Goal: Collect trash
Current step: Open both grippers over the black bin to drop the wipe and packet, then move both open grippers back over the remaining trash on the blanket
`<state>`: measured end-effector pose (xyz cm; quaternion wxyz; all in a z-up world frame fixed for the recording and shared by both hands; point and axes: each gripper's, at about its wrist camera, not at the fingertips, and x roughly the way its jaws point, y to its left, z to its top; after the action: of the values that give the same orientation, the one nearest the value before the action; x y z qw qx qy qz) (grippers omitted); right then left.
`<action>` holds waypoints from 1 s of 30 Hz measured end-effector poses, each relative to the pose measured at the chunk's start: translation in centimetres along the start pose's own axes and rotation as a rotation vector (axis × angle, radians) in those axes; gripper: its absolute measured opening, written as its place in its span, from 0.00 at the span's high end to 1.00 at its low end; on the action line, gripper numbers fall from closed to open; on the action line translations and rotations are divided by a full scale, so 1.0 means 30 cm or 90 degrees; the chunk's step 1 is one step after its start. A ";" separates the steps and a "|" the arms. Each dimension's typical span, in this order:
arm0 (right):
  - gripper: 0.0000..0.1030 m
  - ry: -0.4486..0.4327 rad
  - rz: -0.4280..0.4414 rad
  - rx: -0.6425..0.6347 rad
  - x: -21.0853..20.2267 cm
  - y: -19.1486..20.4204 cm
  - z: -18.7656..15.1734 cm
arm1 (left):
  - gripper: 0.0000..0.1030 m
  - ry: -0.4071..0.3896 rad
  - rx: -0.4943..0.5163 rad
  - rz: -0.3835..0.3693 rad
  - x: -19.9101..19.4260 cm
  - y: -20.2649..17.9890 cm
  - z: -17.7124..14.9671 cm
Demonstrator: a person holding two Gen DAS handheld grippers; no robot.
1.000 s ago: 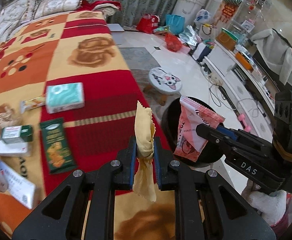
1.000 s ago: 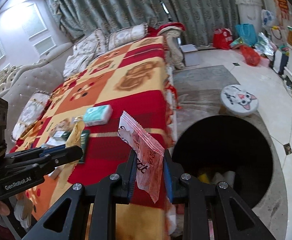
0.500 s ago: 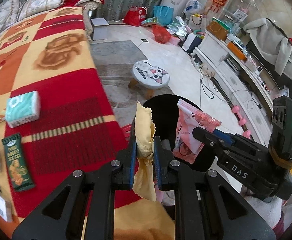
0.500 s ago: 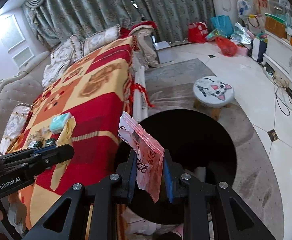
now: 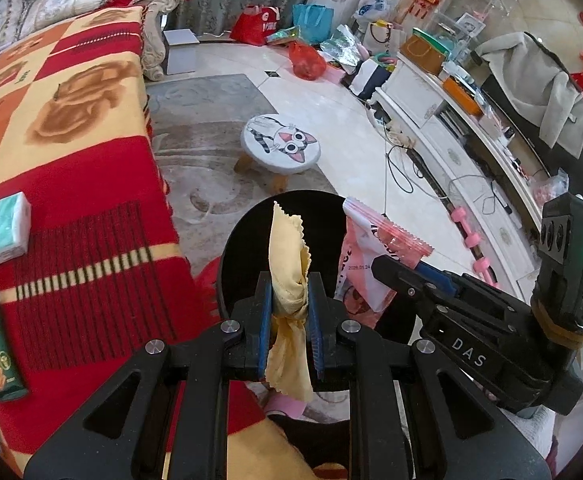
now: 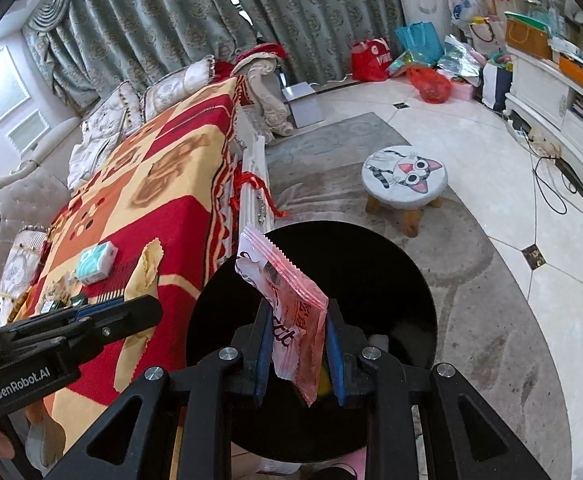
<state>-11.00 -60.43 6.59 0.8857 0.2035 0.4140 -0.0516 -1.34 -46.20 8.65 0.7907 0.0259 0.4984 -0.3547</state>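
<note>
Each hand-held gripper hangs over the round black trash bin [image 6: 371,264] for dropping: left hand-held gripper [image 5: 289,312] pinching a crumpled yellow wrapper [image 5: 287,264], right hand-held gripper [image 6: 297,344] pinching a pink plastic snack packet [image 6: 287,300].

Grey-green patterned curtains [image 6: 195,24] hang along the far wall, daylight showing through at the top. A sofa [image 6: 27,184] under a red and yellow blanket [image 6: 163,184] fills the left. A cat-face stool [image 6: 405,178] stands on a grey rug [image 6: 331,148] over pale marble floor [image 6: 471,136]. A white cabinet [image 6: 563,104] lines the right.
</note>
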 end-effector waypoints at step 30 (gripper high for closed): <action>0.30 -0.026 -0.017 -0.029 -0.052 0.086 -0.006 | 0.48 -0.044 -0.020 0.053 -0.129 0.101 -0.053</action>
<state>-11.46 -58.14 8.47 0.8979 0.1765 0.3992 -0.0580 -1.77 -41.24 10.03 0.8218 0.0219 0.4745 -0.3146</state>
